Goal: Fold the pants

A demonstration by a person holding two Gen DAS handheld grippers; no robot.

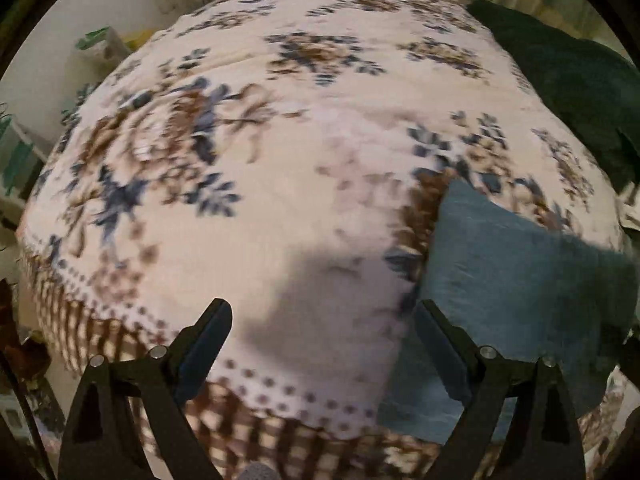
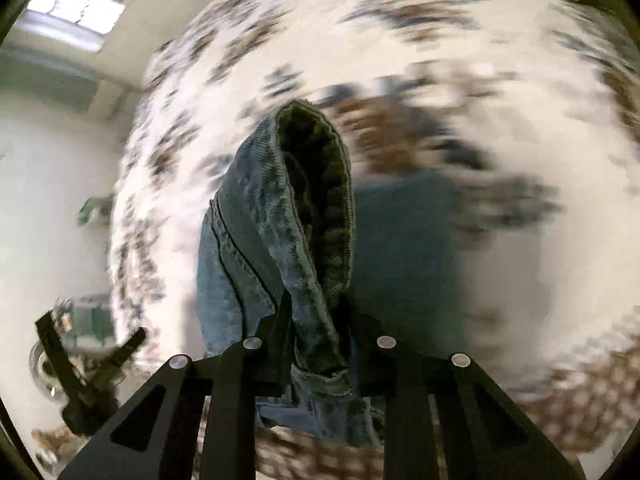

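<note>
Blue denim pants [image 1: 512, 276] lie at the right on a bed with a white floral blanket [image 1: 280, 168]. My left gripper [image 1: 324, 320] is open and empty above the blanket, just left of the pants. My right gripper [image 2: 314, 308] is shut on a bunched edge of the pants [image 2: 288, 216] and holds it lifted off the bed, so the hem hangs open with its dark inside showing. The rest of the pants lies below on the blanket [image 2: 500, 240]. The right wrist view is blurred by motion.
A dark green cloth [image 1: 568, 80] lies at the bed's far right. The bed's front edge has a brown checked border [image 1: 280, 440]. A wall and clutter [image 1: 100, 44] are left of the bed. The other gripper [image 2: 84, 368] shows low left in the right wrist view.
</note>
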